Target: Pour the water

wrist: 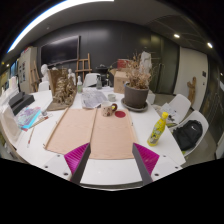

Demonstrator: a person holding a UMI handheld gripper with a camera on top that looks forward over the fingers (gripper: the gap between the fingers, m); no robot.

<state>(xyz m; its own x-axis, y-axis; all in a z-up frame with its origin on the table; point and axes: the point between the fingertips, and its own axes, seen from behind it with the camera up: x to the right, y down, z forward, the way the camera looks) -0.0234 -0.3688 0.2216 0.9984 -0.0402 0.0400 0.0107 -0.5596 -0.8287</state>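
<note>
Magenta pads [76, 157] are showing on both fingers at six o'clock, and the jaws are standing spread wide with nothing between them, hovering over the white desk [108, 172]. Just ahead, two brown boards [92, 132] are lying side by side. Beyond them, at twelve o'clock, a small cup [108, 109] is sitting near a red lid [120, 114]. At about two o'clock a yellow bottle [158, 129] is leaning on the desk beside a dark bag [187, 135]. Farther off, a potted plant [136, 88] and a pale jug [92, 98] are standing.

The bottle is probably the water source, though I cannot tell for certain. To do the reach well, the gripper should be swinging toward two o'clock, keeping the jaws spread, lining both pads squarely on the bottle's body below its cap, and closing only once it is centred, so it is not tipping.
</note>
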